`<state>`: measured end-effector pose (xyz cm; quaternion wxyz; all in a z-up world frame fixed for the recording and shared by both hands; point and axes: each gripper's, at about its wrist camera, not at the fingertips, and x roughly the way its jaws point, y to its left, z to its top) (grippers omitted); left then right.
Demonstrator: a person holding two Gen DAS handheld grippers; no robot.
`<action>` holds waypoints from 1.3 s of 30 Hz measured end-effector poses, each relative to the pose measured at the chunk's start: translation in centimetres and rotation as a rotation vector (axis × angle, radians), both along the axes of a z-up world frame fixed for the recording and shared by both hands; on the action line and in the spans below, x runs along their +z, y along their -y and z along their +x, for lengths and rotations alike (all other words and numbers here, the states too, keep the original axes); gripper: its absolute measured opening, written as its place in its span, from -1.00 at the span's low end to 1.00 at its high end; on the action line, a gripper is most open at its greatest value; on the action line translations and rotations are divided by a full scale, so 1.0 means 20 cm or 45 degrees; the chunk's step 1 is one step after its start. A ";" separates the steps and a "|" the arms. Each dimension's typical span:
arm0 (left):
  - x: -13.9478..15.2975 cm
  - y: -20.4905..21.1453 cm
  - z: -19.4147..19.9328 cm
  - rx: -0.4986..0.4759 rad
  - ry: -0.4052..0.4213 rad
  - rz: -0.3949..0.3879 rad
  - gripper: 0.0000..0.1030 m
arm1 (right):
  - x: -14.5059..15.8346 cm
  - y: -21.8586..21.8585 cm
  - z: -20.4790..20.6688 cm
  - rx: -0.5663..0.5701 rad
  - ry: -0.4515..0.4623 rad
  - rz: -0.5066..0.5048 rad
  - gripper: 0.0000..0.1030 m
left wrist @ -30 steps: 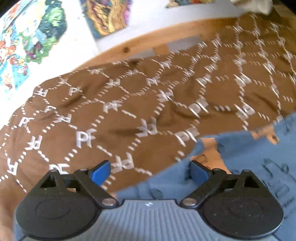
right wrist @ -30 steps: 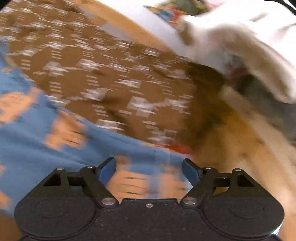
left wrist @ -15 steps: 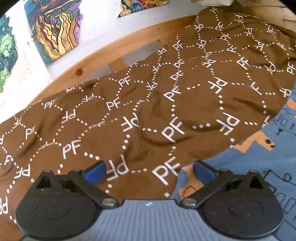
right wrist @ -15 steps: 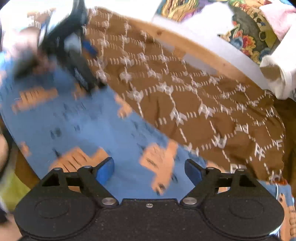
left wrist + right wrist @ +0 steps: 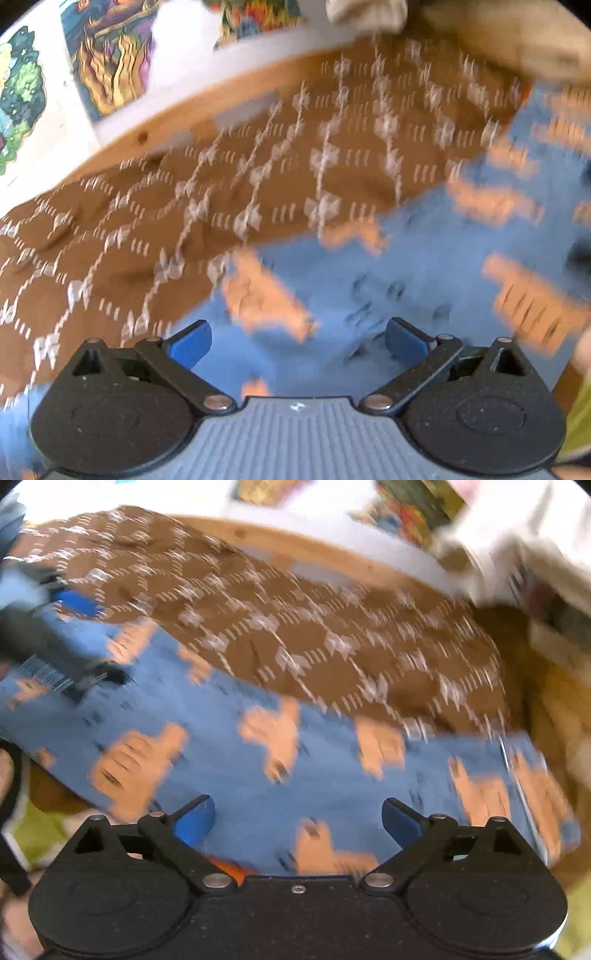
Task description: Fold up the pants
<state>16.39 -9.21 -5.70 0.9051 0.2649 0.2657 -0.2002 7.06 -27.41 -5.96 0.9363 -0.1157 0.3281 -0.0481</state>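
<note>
Brown pants [image 5: 229, 206] with a white lattice print lie spread on a blue cloth [image 5: 369, 295] with orange shapes. They also show in the right wrist view [image 5: 295, 627], lying on the same blue cloth [image 5: 240, 768]. My left gripper [image 5: 297, 341] is open and empty, held over the blue cloth near the pants' near edge. My right gripper [image 5: 297, 818] is open and empty above the blue cloth in front of the pants. The left gripper shows at the left edge of the right wrist view [image 5: 77, 627]. Both views are blurred.
A wooden rail [image 5: 192, 110] runs behind the pants, with a white wall and colourful pictures [image 5: 107, 55] above it. Pale cloth [image 5: 517, 554] is piled at the far right. Yellow-green fabric [image 5: 33, 834] lies below the cloth's near edge.
Both grippers have pulled back from the pants and now hang over the blue cloth. Both stay open and empty. The pants have not visibly moved.
</note>
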 end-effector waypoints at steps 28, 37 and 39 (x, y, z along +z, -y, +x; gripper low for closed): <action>0.19 1.50 0.26 -0.662 -0.253 -0.267 1.00 | 0.21 0.82 -0.23 -0.554 0.320 0.557 0.15; 0.19 1.46 0.30 -0.593 -0.352 -0.330 1.00 | 0.19 0.86 -0.21 -0.624 0.333 0.611 -0.57; 0.23 1.42 0.30 -0.548 -0.375 -0.322 0.99 | 0.19 0.87 -0.21 -0.650 0.336 0.607 -0.69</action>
